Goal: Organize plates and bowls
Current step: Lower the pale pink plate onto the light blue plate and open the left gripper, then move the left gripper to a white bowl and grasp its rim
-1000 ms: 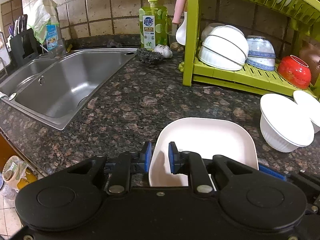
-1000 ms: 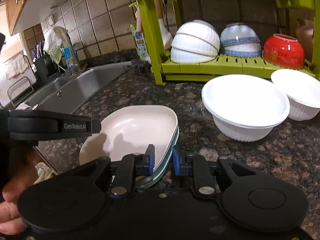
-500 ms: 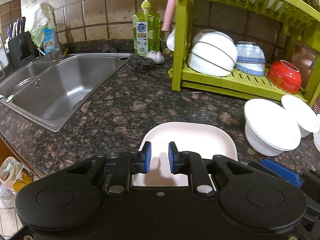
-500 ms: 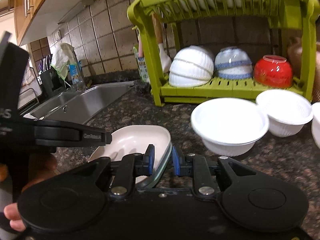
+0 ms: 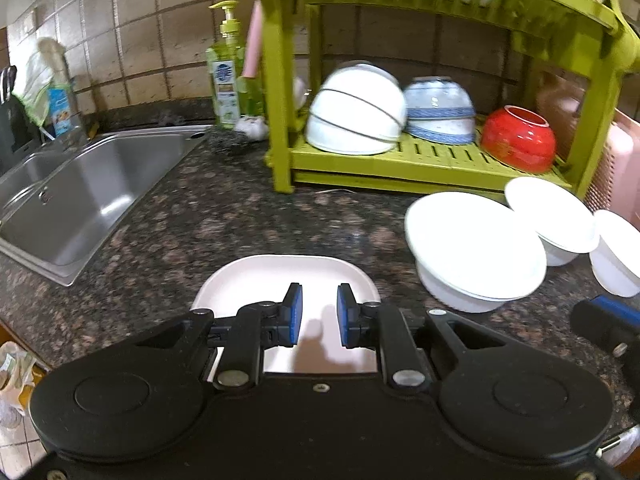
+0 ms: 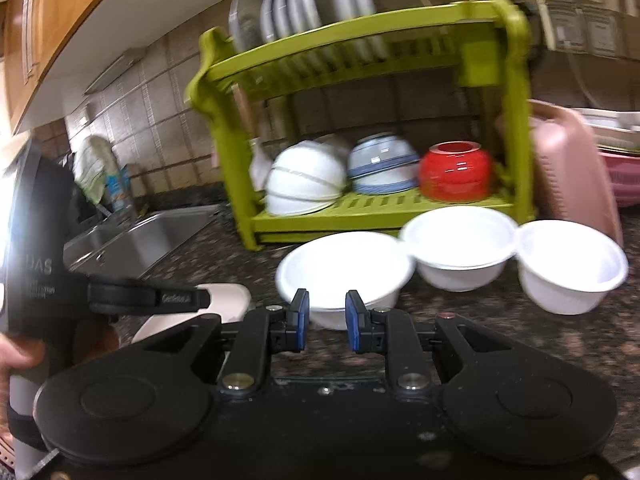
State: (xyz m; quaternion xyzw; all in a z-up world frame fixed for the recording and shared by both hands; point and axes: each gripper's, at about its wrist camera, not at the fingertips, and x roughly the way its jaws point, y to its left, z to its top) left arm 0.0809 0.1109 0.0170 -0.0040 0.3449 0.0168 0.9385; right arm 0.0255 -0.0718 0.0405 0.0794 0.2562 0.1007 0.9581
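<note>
Both grippers, left [image 5: 319,316] and right [image 6: 327,320], are shown with jaws parted and nothing held. The pink plate [image 5: 288,284] lies on the counter [image 5: 224,216] beneath the left one, beside three white bowls [image 6: 344,270]. A rim could be clipped and a bowl tipped if either is swung carelessly toward the green rack [image 6: 360,208].

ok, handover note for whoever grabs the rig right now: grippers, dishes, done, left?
Left gripper: open, holding nothing, over the near edge of the pink plate lying flat on the counter.
Right gripper: open, holding nothing, aimed at the large white bowl.
Two smaller white bowls sit on the counter to its right, in front of the green rack.
Done: white, blue-banded and red bowls upturned on the lower shelf; plates standing on top.
Left: probably the pink plate and three counter bowls.
</note>
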